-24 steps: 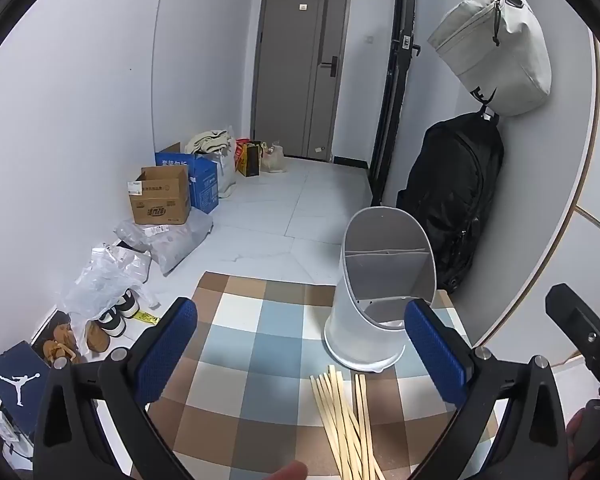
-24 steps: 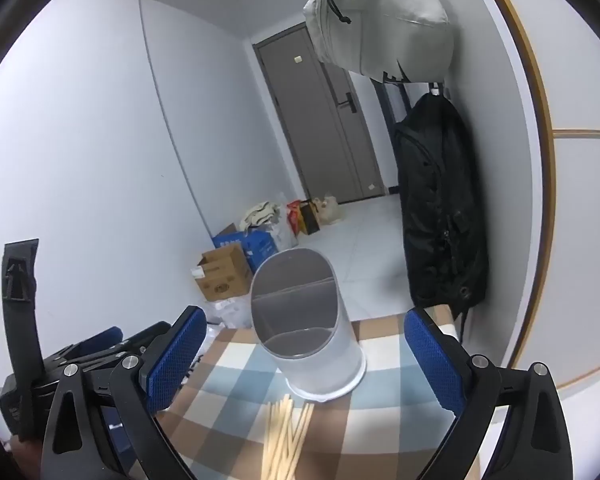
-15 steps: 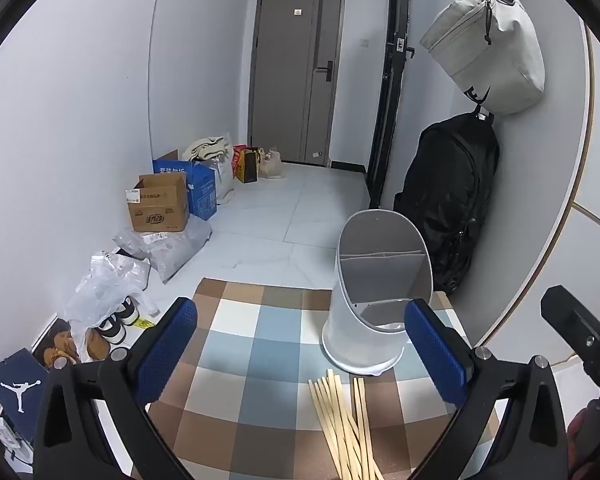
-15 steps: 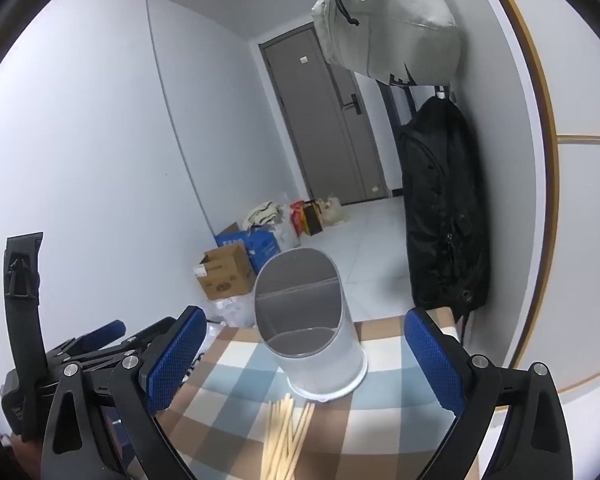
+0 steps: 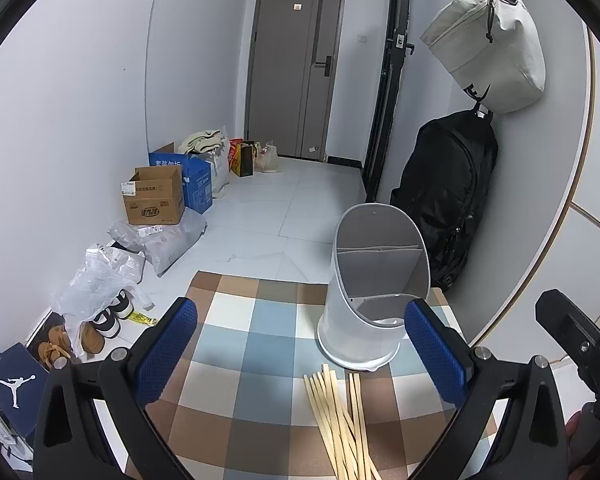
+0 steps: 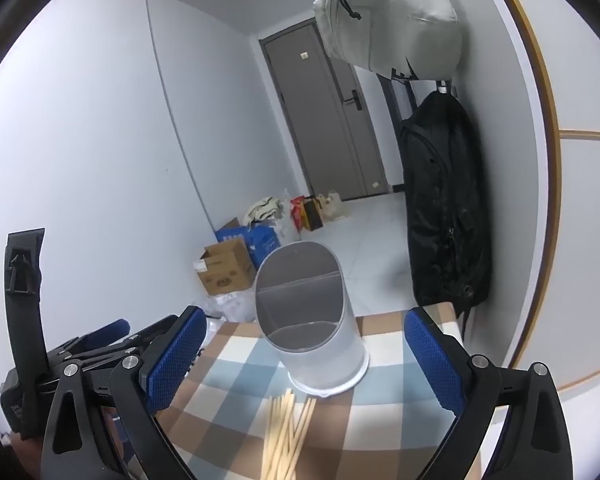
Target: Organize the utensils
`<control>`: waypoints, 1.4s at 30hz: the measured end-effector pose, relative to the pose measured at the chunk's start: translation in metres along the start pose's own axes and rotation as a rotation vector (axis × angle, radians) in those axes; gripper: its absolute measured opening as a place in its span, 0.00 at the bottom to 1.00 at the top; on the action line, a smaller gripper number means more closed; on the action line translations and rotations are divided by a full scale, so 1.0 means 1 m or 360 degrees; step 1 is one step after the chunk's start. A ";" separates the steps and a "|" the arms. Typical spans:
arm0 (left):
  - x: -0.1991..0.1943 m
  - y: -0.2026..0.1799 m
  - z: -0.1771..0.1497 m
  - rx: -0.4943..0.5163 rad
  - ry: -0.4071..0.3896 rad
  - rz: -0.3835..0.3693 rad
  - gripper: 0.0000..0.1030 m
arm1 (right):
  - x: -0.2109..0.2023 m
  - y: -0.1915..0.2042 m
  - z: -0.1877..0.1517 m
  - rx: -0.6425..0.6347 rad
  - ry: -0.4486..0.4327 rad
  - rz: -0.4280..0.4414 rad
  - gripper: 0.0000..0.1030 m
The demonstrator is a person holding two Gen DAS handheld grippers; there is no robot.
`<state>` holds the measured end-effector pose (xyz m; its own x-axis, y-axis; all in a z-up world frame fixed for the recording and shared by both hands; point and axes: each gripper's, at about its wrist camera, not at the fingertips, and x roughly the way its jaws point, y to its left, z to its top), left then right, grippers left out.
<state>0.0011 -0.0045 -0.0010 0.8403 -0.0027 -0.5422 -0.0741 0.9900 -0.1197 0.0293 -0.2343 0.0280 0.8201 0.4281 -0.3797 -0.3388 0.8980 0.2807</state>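
Note:
A white utensil holder [image 5: 374, 292] [image 6: 310, 320] with an inner divider stands upright at the far side of a checked tablecloth [image 5: 256, 364] [image 6: 384, 416]. Several pale wooden chopsticks [image 5: 340, 420] [image 6: 286, 432] lie in a loose bundle just in front of it. My left gripper [image 5: 300, 344] hovers above the cloth, open, nothing between its blue pads. My right gripper [image 6: 300, 354] is likewise open and empty, with the holder seen between its fingers, farther off. The left gripper's body [image 6: 80, 356] shows at the lower left of the right wrist view.
The table's far edge drops to a tiled floor. A black backpack [image 5: 448, 200] and a grey bag [image 5: 488, 44] hang on the right wall close to the table corner. Cardboard boxes [image 5: 156, 196], plastic bags and shoes [image 5: 100, 320] lie along the left wall. A grey door [image 5: 296, 68] is at the back.
Both views have shifted slightly: the holder and chopsticks sit a little lower and nearer in each. Both grippers stay open and empty.

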 end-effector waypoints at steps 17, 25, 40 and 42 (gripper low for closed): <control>0.002 0.001 -0.002 -0.0016 0.0017 -0.0006 0.98 | 0.001 -0.004 0.002 0.0012 0.0025 -0.0008 0.97; 0.002 0.001 -0.003 -0.0007 0.0023 -0.0003 0.98 | 0.001 -0.004 0.003 0.0017 0.0024 -0.0011 0.97; 0.002 0.001 -0.003 -0.0001 0.0026 0.0000 0.98 | 0.001 -0.003 0.002 0.0010 0.0020 -0.0014 0.97; 0.003 0.001 -0.003 -0.0003 0.0026 0.0002 0.98 | 0.001 -0.004 0.002 0.0012 0.0021 -0.0014 0.97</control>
<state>0.0016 -0.0038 -0.0050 0.8314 -0.0040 -0.5557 -0.0759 0.9898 -0.1208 0.0323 -0.2375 0.0287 0.8170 0.4214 -0.3936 -0.3280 0.9010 0.2839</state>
